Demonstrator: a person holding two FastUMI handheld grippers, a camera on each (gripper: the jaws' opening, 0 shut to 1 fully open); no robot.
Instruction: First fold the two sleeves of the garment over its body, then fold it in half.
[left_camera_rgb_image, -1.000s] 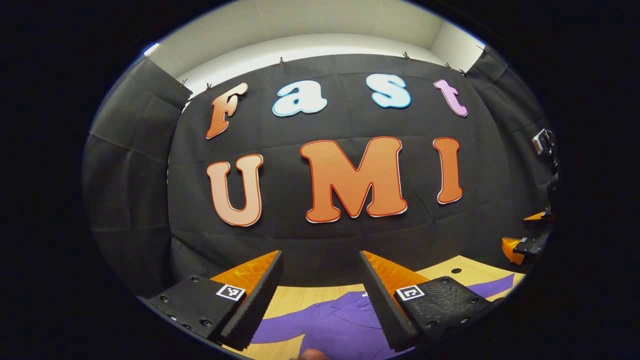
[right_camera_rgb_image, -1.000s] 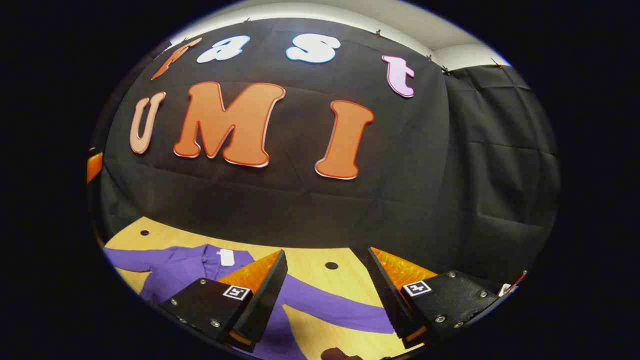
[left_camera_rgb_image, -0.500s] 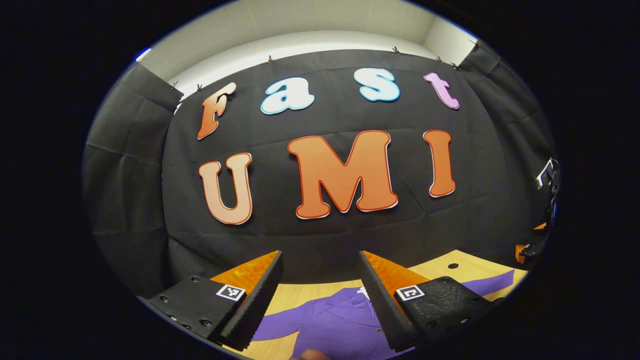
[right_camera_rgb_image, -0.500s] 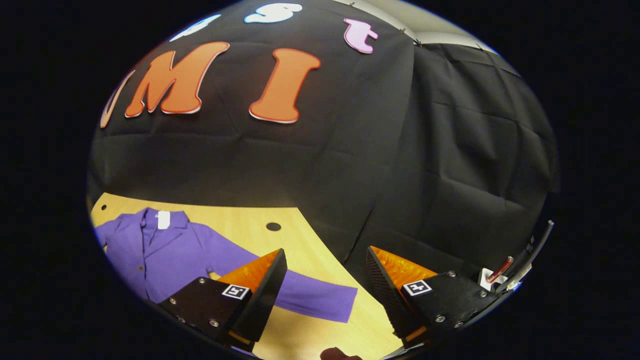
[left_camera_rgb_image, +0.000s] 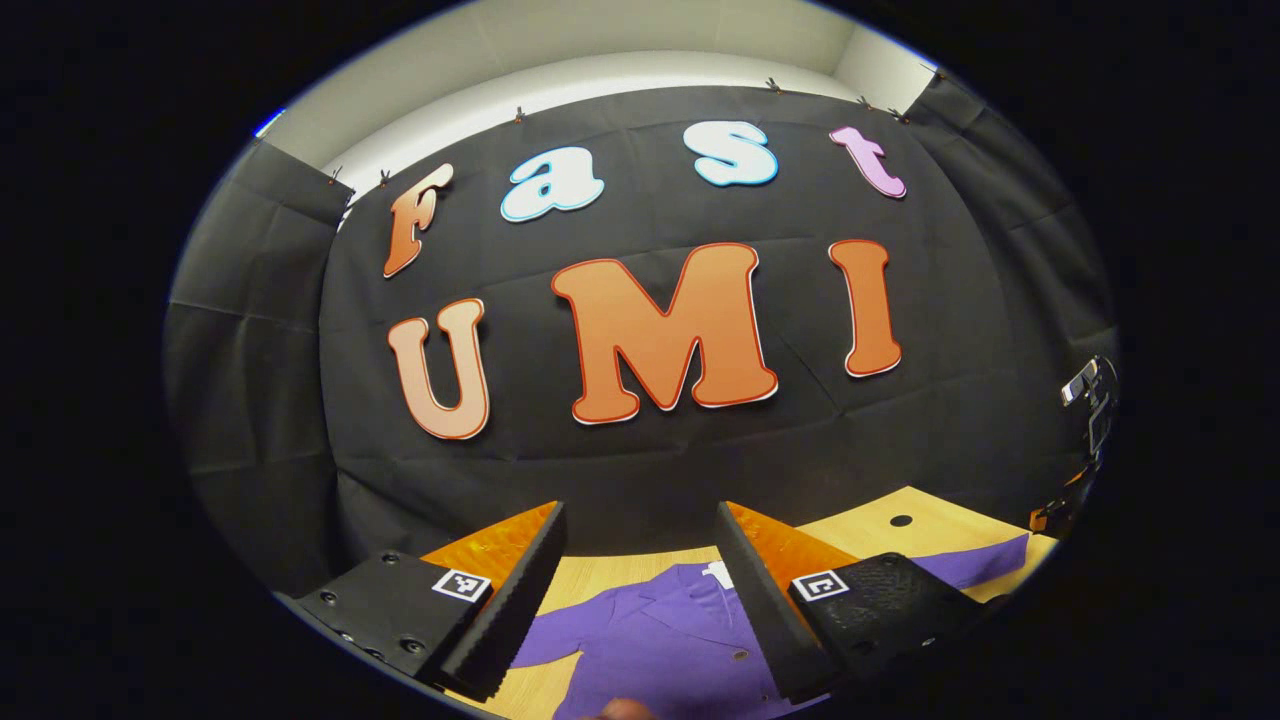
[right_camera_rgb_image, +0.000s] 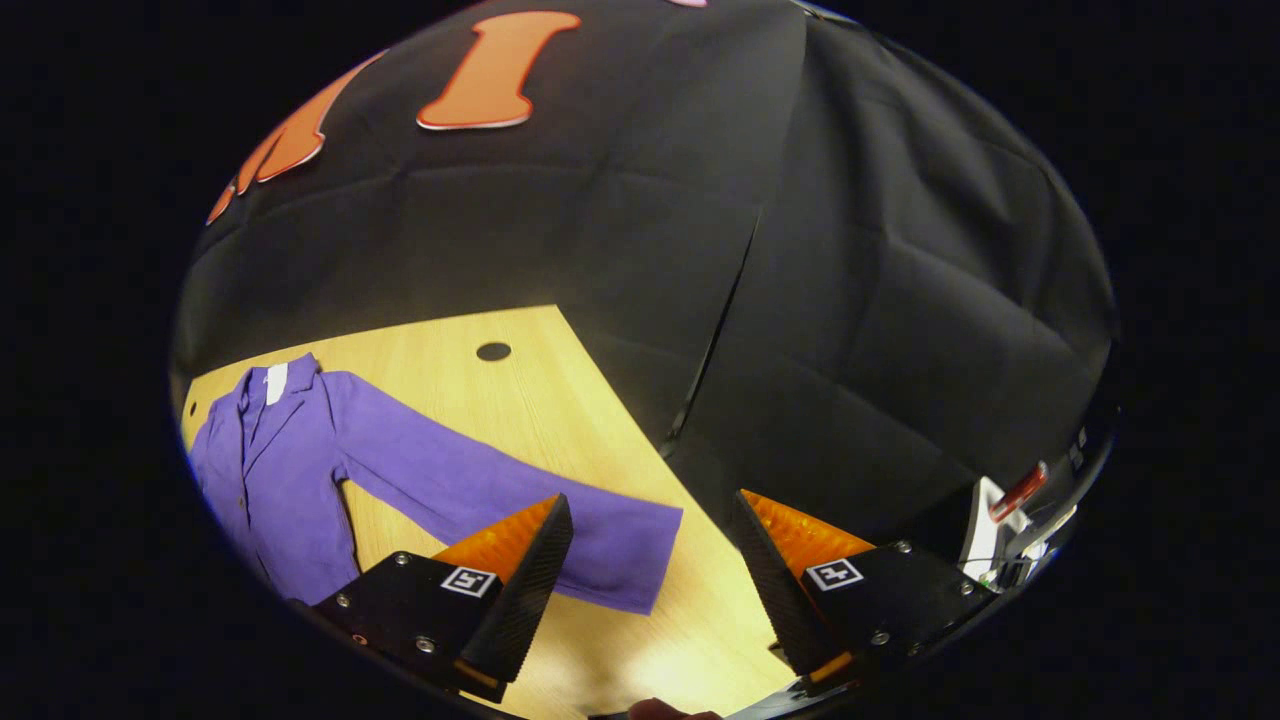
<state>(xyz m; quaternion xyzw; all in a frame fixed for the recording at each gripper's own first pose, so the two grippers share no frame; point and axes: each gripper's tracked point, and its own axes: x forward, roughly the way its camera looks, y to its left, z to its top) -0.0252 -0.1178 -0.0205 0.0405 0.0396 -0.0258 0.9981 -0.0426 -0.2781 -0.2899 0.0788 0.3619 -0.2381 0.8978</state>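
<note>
A purple shirt (right_camera_rgb_image: 290, 470) lies flat on the wooden table (right_camera_rgb_image: 560, 400), collar toward the back wall. In the right gripper view its sleeve (right_camera_rgb_image: 520, 500) stretches out to a cuff close to my right gripper (right_camera_rgb_image: 650, 590), which hovers open just above and past that cuff, holding nothing. In the left gripper view the shirt (left_camera_rgb_image: 660, 640) with its white neck label lies below my left gripper (left_camera_rgb_image: 640, 590), open and empty above the collar area. The other sleeve (left_camera_rgb_image: 975, 562) runs to the right there.
Black cloth walls close the table at the back and right. A round hole (right_camera_rgb_image: 493, 351) sits in the tabletop behind the sleeve. A white and red device (right_camera_rgb_image: 1000, 515) stands at the right edge. The other gripper (left_camera_rgb_image: 1085, 440) shows far right in the left gripper view.
My right gripper has swung right and tipped downward, bringing the outstretched sleeve and cuff into view. My left gripper has tilted slightly down, showing more of the shirt. Both stay open.
</note>
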